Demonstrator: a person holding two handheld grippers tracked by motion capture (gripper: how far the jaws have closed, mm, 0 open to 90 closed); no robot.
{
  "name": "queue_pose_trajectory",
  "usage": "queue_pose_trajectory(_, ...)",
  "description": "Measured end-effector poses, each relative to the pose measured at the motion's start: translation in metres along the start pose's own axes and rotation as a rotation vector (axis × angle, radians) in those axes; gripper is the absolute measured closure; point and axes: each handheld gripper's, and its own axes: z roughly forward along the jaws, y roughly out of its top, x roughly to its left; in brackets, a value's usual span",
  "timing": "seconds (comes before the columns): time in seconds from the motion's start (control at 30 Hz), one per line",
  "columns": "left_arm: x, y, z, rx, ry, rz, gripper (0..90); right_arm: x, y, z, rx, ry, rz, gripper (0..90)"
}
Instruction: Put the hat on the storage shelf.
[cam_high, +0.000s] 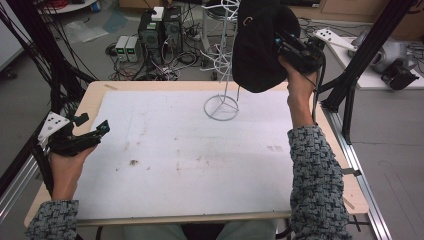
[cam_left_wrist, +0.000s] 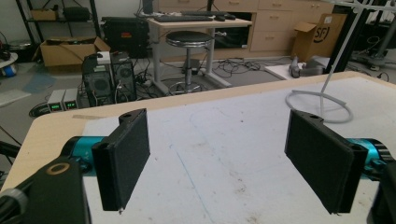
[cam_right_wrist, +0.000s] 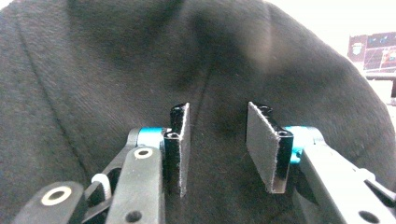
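Right claw (cam_high: 282, 42) is raised at the black cap (cam_high: 257, 47) on the wire stand (cam_high: 221, 107), jaws parted. Left claw (cam_high: 92, 127) rests spread wide over the worktop (cam_high: 200, 170).

Black stool (cam_left_wrist: 189, 39), cardboard boxes (cam_left_wrist: 67, 49), 2 computer towers (cam_high: 160, 29) on floor beyond table.

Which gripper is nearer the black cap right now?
Right. The right gripper is up against the black cap beside the white stand; the left gripper sits open, low at the table's left edge, far from it.
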Motion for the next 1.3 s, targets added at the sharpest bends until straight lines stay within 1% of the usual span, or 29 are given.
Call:
queue_pose_trajectory(0.03,0.0,0.0,0.0,0.001,0.0,0.0,22.2,0.001,0.001,-0.001,-0.001,-0.002,-0.012,58.6)
queue_pose_trajectory(0.1,0.0,0.0,0.0,0.0,0.0,0.0,22.2,0.003,0.003,-0.004,-0.006,-0.005,-0.012,56.8)
queue_pose_trajectory(0.23,-0.001,0.0,0.001,0.0,-0.004,0.002,22.2,0.005,0.008,-0.01,-0.011,-0.019,-0.028,51.3)
queue_pose_trajectory(0.27,-0.001,0.0,0.001,0.0,-0.004,0.003,22.2,0.005,0.008,-0.011,-0.008,-0.026,-0.027,49.9)
queue_pose_trajectory(0.3,-0.001,0.0,0.001,0.001,-0.005,0.003,22.2,0.004,0.009,-0.014,-0.002,-0.023,-0.013,48.8)
queue_pose_trajectory(0.4,-0.001,0.0,0.001,0.001,-0.005,0.002,22.2,0.003,0.011,-0.019,-0.006,-0.034,-0.01,45.3)
queue_pose_trajectory(0.43,-0.001,0.0,0.001,0.001,-0.004,0.003,22.2,0.003,0.013,-0.023,-0.017,-0.033,-0.008,43.8)
queue_pose_trajectory(0.53,-0.001,0.0,0.001,0.001,-0.003,0.003,22.2,0.003,0.014,-0.03,-0.03,-0.039,-0.014,42.2)
queue_pose_trajectory(0.57,-0.001,0.0,0.001,0.001,-0.004,0.003,22.2,0.003,0.014,-0.033,-0.027,-0.042,-0.017,41.6)
queue_pose_trajectory(0.63,-0.002,0.0,0.001,0.001,-0.005,0.003,22.2,0.002,0.013,-0.037,-0.023,-0.056,-0.017,41.3)
queue_pose_trajectory(0.67,-0.002,0.0,0.001,0.0,-0.005,0.004,22.2,0.0,0.011,-0.044,-0.022,-0.061,-0.015,39.4)
queue_pose_trajectory(0.73,-0.002,0.0,0.002,0.003,-0.006,0.004,22.2,0.0,0.011,-0.045,-0.014,-0.068,-0.014,38.6)
queue_pose_trajectory(0.87,-0.002,0.0,0.001,0.0,-0.006,0.003,22.2,0.001,0.01,-0.057,-0.011,-0.067,-0.009,33.9)
queue_pose_trajectory(0.9,-0.002,0.0,0.002,-0.001,-0.006,0.003,22.2,0.002,0.009,-0.06,-0.015,-0.064,-0.015,33.3)
queue_pose_trajectory(0.93,-0.002,0.0,0.001,0.0,-0.005,0.003,22.2,0.004,0.007,-0.065,-0.005,-0.07,-0.024,32.0)
queue_pose_trajectory(1.0,-0.002,0.0,0.001,0.0,-0.005,0.002,22.2,0.007,0.005,-0.07,0.004,-0.08,-0.036,29.7)
queue_pose_trajectory(1.13,-0.003,0.0,0.001,0.002,-0.008,0.005,22.2,0.012,-0.002,-0.081,0.01,-0.064,-0.041,27.0)
queue_pose_trajectory(1.17,-0.003,0.0,0.001,0.002,-0.008,0.005,22.2,0.012,-0.003,-0.084,0.017,-0.061,-0.044,24.9)
queue_pose_trajectory(1.23,-0.003,0.0,0.002,-0.002,-0.007,0.001,22.2,0.014,-0.006,-0.089,0.023,-0.059,-0.03,21.8)
queue_pose_trajectory(1.27,-0.003,0.001,0.002,-0.002,-0.006,0.002,22.2,0.015,-0.009,-0.092,0.022,-0.057,-0.032,21.5)
queue_pose_trajectory(1.3,-0.003,0.001,0.002,-0.003,-0.006,0.0,22.2,0.017,-0.013,-0.098,0.026,-0.057,-0.04,19.3)
